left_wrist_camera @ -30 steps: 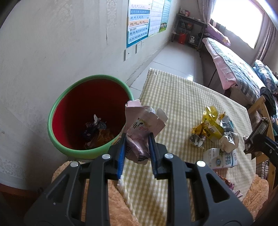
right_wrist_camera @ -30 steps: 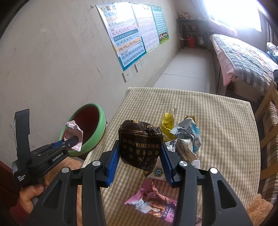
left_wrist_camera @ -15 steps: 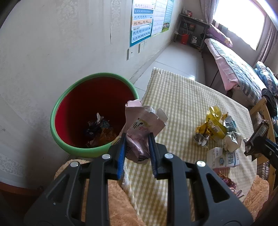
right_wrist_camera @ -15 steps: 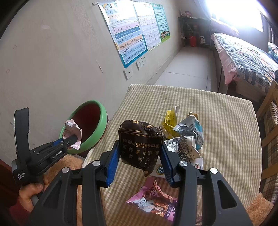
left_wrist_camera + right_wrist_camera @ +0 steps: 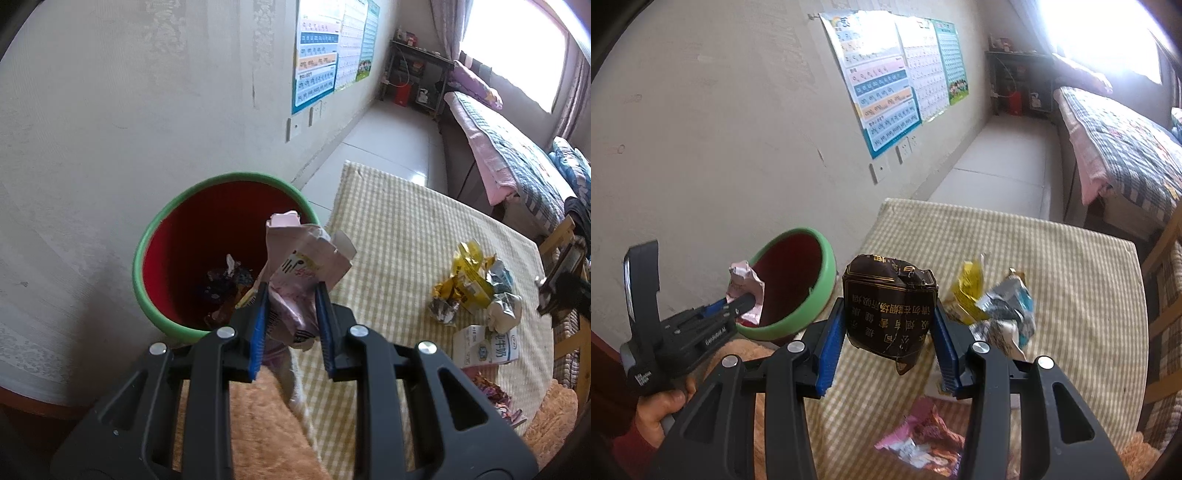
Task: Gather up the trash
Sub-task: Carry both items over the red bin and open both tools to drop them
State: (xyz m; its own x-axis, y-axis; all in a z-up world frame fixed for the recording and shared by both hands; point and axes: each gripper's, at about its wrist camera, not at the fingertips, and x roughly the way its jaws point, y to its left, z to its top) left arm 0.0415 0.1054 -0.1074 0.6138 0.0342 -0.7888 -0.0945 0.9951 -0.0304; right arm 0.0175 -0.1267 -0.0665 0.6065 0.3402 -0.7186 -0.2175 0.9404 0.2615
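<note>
My left gripper (image 5: 291, 314) is shut on a crumpled pink carton (image 5: 303, 266) and holds it at the near rim of a red bin with a green rim (image 5: 177, 221), which has wrappers at its bottom. The right wrist view shows that same left gripper (image 5: 746, 301) with the pink carton (image 5: 744, 280) at the bin (image 5: 798, 280). My right gripper (image 5: 890, 332) is shut on a crushed dark brown packet (image 5: 890, 306) above the checked tablecloth (image 5: 1071, 266).
A heap of yellow and silver wrappers (image 5: 476, 288) and a white milk carton (image 5: 487, 347) lie on the checked table (image 5: 406, 229). A pink wrapper (image 5: 919, 443) lies near the front edge. A wall stands left, a bed (image 5: 517, 162) and a wooden chair (image 5: 565, 236) right.
The view from the left gripper has shifted so the bin sits more central under the pink carton. Both grips are unchanged.
</note>
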